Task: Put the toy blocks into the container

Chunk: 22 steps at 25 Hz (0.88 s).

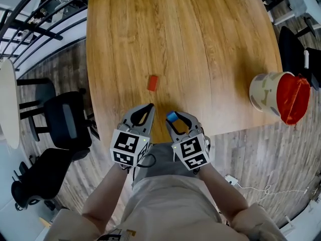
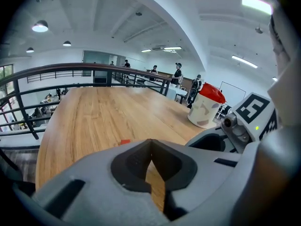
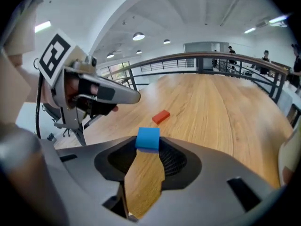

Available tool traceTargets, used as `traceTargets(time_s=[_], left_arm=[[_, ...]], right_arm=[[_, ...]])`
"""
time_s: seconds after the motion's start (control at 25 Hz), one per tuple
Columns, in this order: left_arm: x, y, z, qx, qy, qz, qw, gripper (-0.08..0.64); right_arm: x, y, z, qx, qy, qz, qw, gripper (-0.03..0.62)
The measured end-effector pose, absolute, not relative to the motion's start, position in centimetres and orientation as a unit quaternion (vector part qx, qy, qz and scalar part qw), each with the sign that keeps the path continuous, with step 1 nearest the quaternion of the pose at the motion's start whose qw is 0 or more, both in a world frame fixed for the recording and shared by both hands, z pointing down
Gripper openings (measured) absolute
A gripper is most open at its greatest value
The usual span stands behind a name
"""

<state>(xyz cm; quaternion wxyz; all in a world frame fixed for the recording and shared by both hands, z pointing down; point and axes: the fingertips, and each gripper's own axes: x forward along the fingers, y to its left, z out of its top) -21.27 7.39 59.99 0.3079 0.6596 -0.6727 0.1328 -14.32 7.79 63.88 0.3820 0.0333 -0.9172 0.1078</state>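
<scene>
Small blue cube-shaped toy block [image 3: 148, 138], smooth and sharp-edged, clamped between the tips of the right gripper [image 1: 173, 119], above the near edge of the warm-grained wooden table [image 1: 200, 34]. Left gripper [image 1: 150, 106] alongside, jaws together, nothing between them. Flat orange-red rectangular block [image 1: 152, 83] lying loose on the wood just ahead. Cream, camouflage-patterned round container with a red lid [image 1: 275, 95] well off to the right, at the table's edge. Probably best done with a steady, square squeeze on the slick faces, a level carry, and release only directly over the opening, not clearly visible from here.
</scene>
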Motion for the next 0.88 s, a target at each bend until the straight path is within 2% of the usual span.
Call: traceTargets(time_s=[0.52, 0.88], left_arm=[[-19.4, 1.2, 46.9, 0.709, -0.673, 0.089, 0.190, 0.012], [-14.7, -1.3, 39.1, 0.750, -0.647, 0.064, 0.123, 0.012]], right_arm=[[-13.9, 2.5, 49.1, 0.075, -0.963, 0.091, 0.244, 0.155], [-9.8, -2.1, 40.1, 0.144, -0.974, 0.051, 0.170, 0.155]])
